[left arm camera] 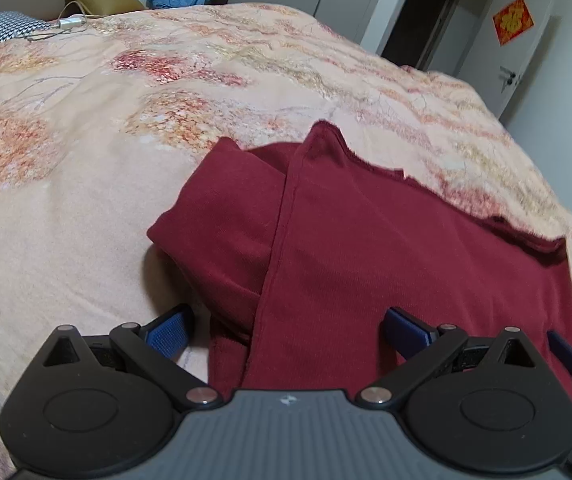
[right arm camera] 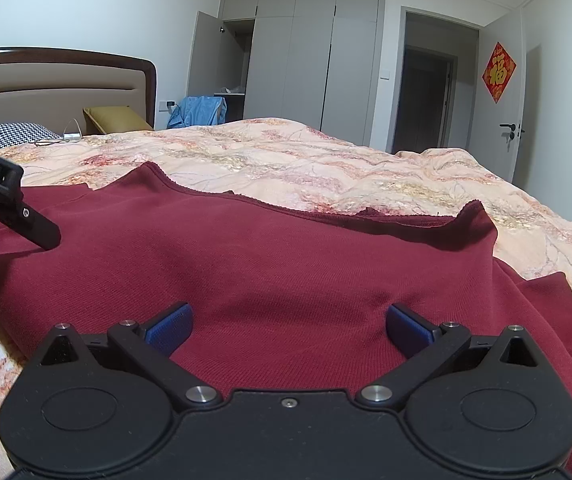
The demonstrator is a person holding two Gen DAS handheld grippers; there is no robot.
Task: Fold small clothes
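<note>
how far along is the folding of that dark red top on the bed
Early to midway, by the look of it. Done: the dark red garment lies on the floral bedspread with its left side flap folded inward. In hand: nothing; the left gripper and right gripper have their jaws open over the cloth. Left: the right edge lies loose.

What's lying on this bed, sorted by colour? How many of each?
Dark red: 1, the garment spread on the floral bedspread
Mustard yellow: 1, a cushion by the headboard
Black-and-white houndstooth: 1, a pillow
White: 1, a small cabled device; what it is I cannot tell
Total: 4
</note>
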